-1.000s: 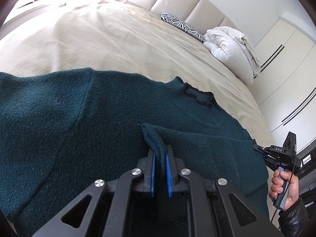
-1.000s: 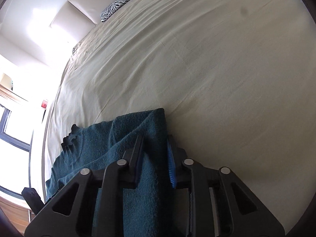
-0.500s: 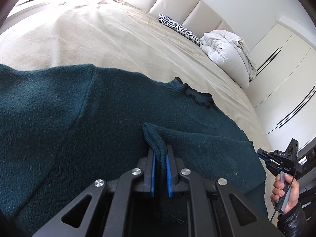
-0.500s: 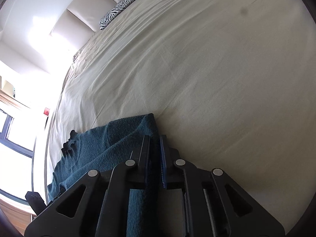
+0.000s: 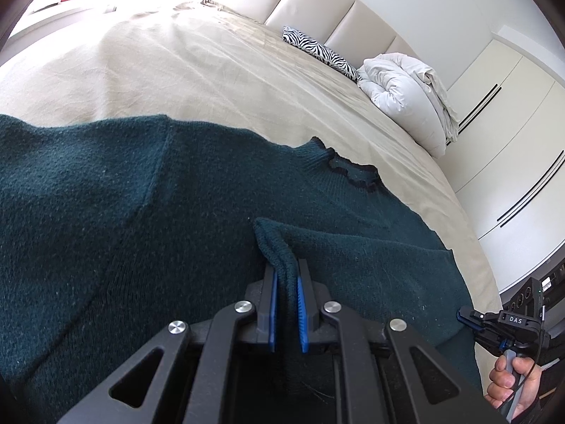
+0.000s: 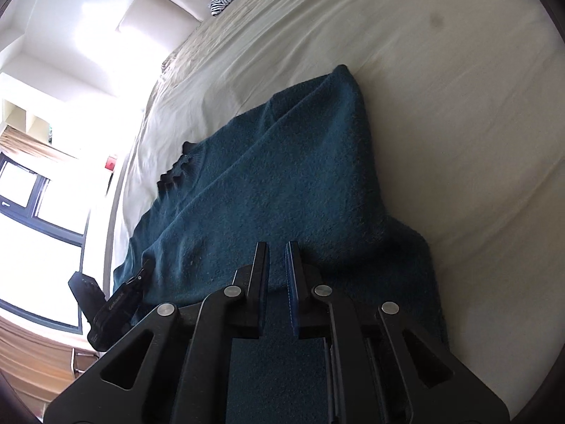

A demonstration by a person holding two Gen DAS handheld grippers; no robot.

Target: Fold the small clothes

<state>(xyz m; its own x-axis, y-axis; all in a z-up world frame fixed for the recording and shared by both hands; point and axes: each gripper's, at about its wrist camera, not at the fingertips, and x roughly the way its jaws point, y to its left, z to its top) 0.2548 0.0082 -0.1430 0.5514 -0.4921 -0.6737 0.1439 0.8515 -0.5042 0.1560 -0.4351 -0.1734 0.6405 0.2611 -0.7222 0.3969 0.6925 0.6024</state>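
Teal knit sweater [image 5: 148, 219] lies spread on the bed [image 5: 212, 70], filling the lower half of the left wrist view. Judged soft, limp and light; it will drape and stretch, so hems, cuffs and corners are the sound holds.

Left gripper [image 5: 286, 293]: fingers nearly closed, pinching a fold of knit.

Right gripper [image 6: 277, 275]: fingers close-set; the knit lies under them, but no cloth is seen in the gap, so a grip cannot be confirmed.

Change from a second ago: the right gripper's view now shows far more sweater; the left view is unaltered.
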